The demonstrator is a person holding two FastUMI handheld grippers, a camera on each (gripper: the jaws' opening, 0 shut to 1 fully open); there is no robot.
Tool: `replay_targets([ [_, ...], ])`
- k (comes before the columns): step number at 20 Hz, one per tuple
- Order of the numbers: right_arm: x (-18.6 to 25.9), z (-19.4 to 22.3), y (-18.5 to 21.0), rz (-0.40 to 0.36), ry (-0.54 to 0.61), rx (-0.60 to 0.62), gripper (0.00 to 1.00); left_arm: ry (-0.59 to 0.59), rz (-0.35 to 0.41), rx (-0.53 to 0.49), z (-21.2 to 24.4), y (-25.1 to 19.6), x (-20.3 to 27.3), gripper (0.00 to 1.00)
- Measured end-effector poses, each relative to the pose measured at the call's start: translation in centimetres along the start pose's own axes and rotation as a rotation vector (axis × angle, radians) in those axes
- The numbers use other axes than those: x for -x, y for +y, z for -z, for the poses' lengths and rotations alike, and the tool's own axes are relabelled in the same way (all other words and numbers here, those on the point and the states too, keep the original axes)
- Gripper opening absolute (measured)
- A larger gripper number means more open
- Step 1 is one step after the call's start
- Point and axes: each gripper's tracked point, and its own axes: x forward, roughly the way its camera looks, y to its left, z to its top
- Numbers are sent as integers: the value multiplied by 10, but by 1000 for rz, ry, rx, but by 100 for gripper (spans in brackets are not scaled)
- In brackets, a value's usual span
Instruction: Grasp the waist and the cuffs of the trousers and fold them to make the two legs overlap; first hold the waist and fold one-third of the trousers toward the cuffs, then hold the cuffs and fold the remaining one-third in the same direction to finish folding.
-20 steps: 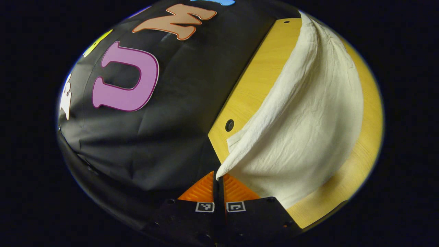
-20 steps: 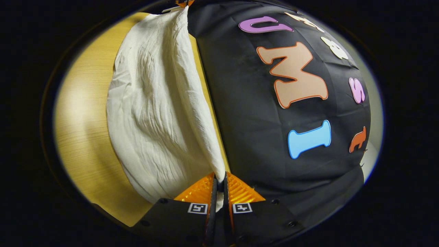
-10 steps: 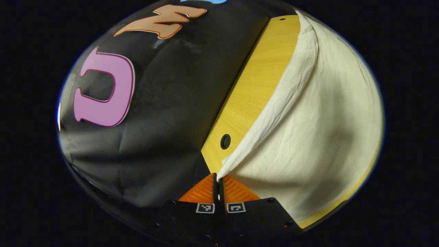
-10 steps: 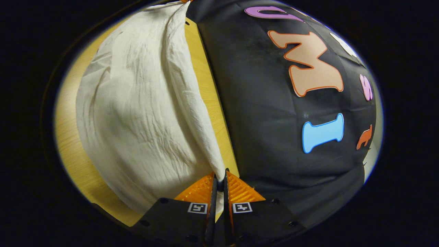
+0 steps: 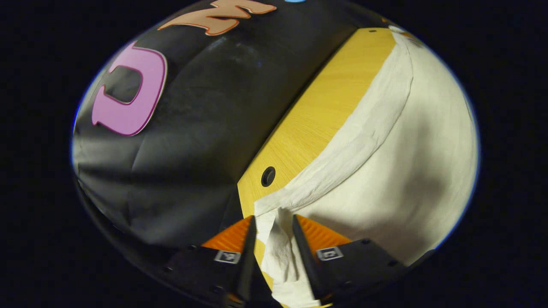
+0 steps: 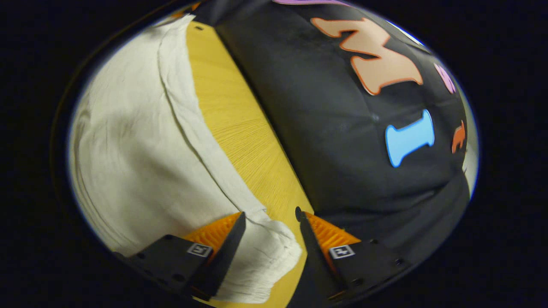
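Observation:
Cream-white trousers (image 5: 398,171) lie flat on the yellow wooden table (image 5: 325,111), their hemmed edge running along the table's far side. In the left gripper view my left gripper (image 5: 272,222) is open, its fingers on either side of a loose corner of the cloth (image 5: 278,244). In the right gripper view the trousers (image 6: 137,162) spread out to the left, and my right gripper (image 6: 269,216) stands open around a bunched corner of the fabric (image 6: 265,252). Neither gripper presses on the cloth.
The table's (image 6: 239,128) far edge meets the black booth wall (image 6: 342,128) close behind the trousers. A small round hole (image 5: 268,176) sits in the tabletop near the left gripper. A narrow strip of bare wood lies between cloth and wall.
Both grippers have gone from shut on the raised edge of the trousers to open. The cloth has dropped and now lies flat on the table.

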Motion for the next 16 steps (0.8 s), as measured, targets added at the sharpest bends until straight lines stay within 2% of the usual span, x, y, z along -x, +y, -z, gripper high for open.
replay_targets([
  [1,5,0,-7,15,1,-82,97,-18,-14,59,-8,0,11,73],
  [2,13,1,-12,23,0,-161,96,-37,-25,113,-17,1,22,97],
  [8,54,37,-38,27,31,-557,98,-129,-61,344,-62,-5,85,95],
  [11,64,70,-36,6,73,-702,100,-181,-62,454,-84,-9,114,96],
  [13,70,89,-31,-7,98,-794,98,-221,-56,527,-105,-14,132,96],
  [16,73,104,-23,-27,129,-927,100,-271,-50,576,-135,-4,156,96],
])
